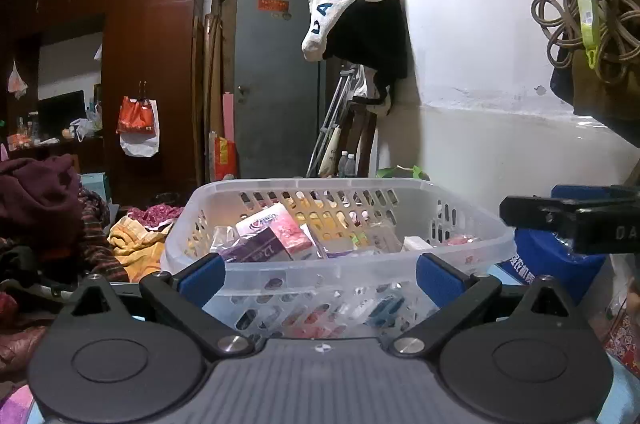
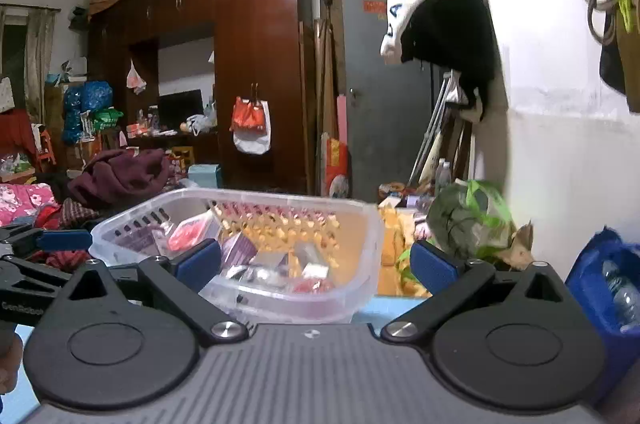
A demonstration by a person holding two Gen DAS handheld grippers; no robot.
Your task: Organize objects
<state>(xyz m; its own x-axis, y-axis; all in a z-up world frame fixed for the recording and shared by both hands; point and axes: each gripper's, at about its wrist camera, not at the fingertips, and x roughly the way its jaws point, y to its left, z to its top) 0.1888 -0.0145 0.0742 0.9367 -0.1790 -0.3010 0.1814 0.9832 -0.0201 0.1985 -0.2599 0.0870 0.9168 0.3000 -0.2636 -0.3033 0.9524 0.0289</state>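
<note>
The basket point(image 1: 340, 224), a clear plastic one with slotted walls, sits right in front of the left wrist camera on a pale blue surface, already stocked with small packets, among them a pink-and-white box point(image 1: 276, 228) and a purple box point(image 1: 256, 248) lying against each other near its left side. That suggests most of the gathering is done; what may remain cannot be judged from here, though the clothes heap point(image 1: 52, 220) to the left looks unsorted. The left gripper point(image 1: 318, 274) stands spread wide, its blue pads to either side of the basket's near wall, pinching nothing. At the right edge the other tool's black finger pokes in. In the right wrist view the basket point(image 2: 360, 224) lies ahead and to the left, its contents visible through the wall. The right gripper point(image 2: 316, 262) is likewise spread to its fullest and empty, the left pad before the basket's rim, the right pad off beside it, in front of a green leafy bag point(image 2: 468, 220). A blue bag point(image 2: 592, 272) with a bottle stands at the far right.
</note>
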